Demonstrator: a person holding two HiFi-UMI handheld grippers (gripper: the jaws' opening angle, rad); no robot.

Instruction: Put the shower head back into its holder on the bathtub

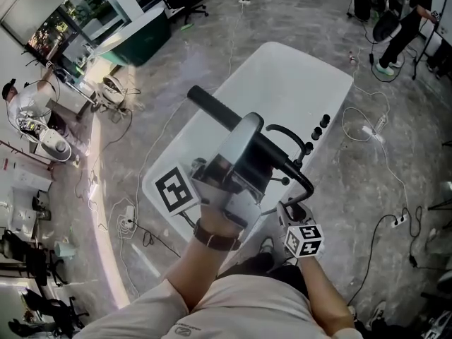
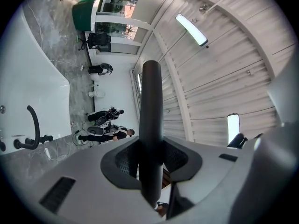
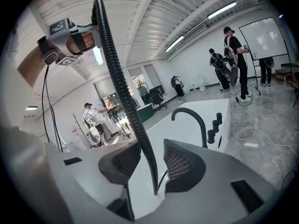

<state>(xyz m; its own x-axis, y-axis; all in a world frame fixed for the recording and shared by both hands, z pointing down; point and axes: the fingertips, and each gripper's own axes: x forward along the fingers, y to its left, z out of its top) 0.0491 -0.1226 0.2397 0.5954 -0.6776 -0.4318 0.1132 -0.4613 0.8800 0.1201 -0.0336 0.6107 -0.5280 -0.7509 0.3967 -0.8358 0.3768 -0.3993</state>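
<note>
Holding the shower head (image 1: 212, 108) up over the white bathtub (image 1: 282, 83), the left tongs (image 1: 244, 136) are clamped on its black stick-shaped body. In the left gripper view the 2 pads press on either side of the dark rod, which rises straight out from between them. The person's left hand (image 1: 222, 210) wraps the grip just behind the marker cube.

A black ribbed hose (image 1: 293, 168) leaves the shower head and curves to the right and nearer, down to the right tongs (image 1: 291, 214), which sit low at the near right of the tub. In the right gripper view these tongs are drawn in narrow on the hose, which runs up from between the pads and arches left toward the raised left hand.

A black curved faucet (image 1: 289, 133) stands on the right rim of the bathtub, with 3 black knobs (image 1: 321, 124) just beyond it on the far side. The shower head hangs apart from that rim, above the tub's near half, tilted toward the far left. Which fitting on the rim is its holder cannot be told.

Cables (image 1: 374, 129) trail over the grey floor to the right of the tub, and people (image 1: 402, 20) stand at the far right.
</note>
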